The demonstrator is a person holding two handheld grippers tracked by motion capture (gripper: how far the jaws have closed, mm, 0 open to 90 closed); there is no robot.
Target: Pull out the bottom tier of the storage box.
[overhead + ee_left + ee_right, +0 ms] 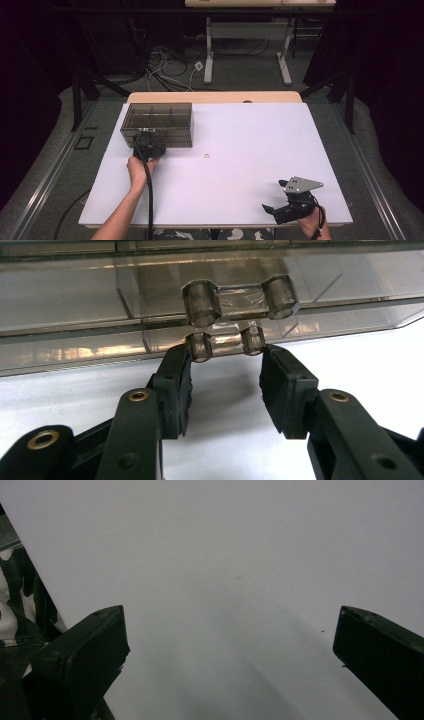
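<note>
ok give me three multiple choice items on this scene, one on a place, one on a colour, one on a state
1. Where on the table does the drawer box stand?
A. far left
B. near right
C. centre

2. What colour is the drawer box?
A. solid red
B. clear smoky brown
C. bright green

3. How do the left gripper fingers stand at the lower drawer handle?
A. far off from it
B. one on each side of it
C. both above it

Answers:
1 A, the high view shows it at the far left corner.
2 B, its walls are see-through and brown-tinted.
3 B, the left gripper view shows the handle's ends between the two tips, seemingly touching them.

The right gripper rests open at the near right.
</note>
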